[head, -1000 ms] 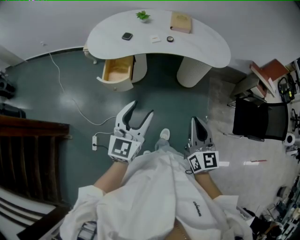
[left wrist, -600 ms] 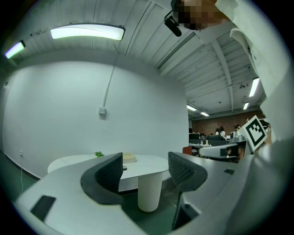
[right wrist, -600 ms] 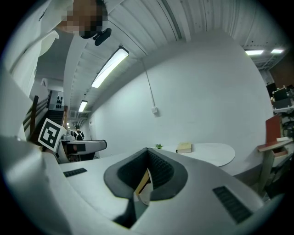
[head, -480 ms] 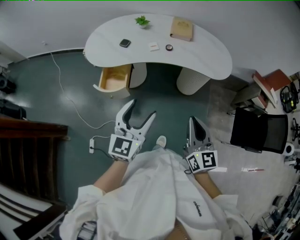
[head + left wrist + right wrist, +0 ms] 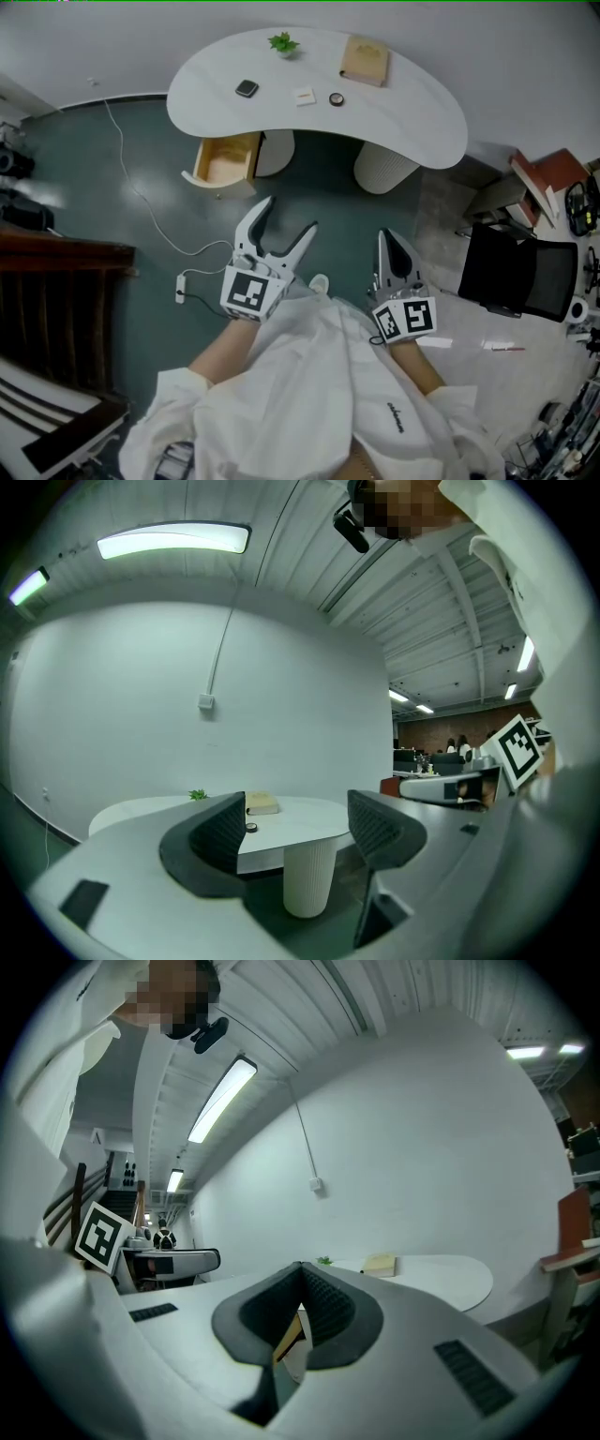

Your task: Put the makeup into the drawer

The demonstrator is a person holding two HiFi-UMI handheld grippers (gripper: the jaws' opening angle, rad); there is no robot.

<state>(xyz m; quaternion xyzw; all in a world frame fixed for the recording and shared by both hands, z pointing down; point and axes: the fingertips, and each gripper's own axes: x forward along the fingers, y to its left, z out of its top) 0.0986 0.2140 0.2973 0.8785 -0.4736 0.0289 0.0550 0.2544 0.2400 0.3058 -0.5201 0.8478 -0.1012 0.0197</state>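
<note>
The white curved table (image 5: pixel 412 112) stands ahead. On it lie a small round black compact (image 5: pixel 336 98), a dark square case (image 5: pixel 247 88) and a small white item (image 5: pixel 304 95). Under its left end the wooden drawer (image 5: pixel 225 161) stands pulled out. My left gripper (image 5: pixel 281 236) hangs over the floor short of the drawer, its jaws opening with nothing between them. In the left gripper view, the left gripper (image 5: pixel 295 810) frames the table (image 5: pixel 300 819) and the compact (image 5: pixel 250 828). My right gripper (image 5: pixel 392 251) is shut and holds nothing. The right gripper view shows the right gripper (image 5: pixel 301 1274) with its pads meeting.
A potted plant (image 5: pixel 283 42) and a tan book (image 5: pixel 365 59) also sit on the table. A black chair (image 5: pixel 520 267) stands at the right. A cable with a power strip (image 5: pixel 180 288) lies on the green floor at the left, beside dark wooden furniture (image 5: pixel 56 309).
The table and drawer have drawn slightly nearer in the head view. The left jaws have spread wider. The right gripper stays shut.
</note>
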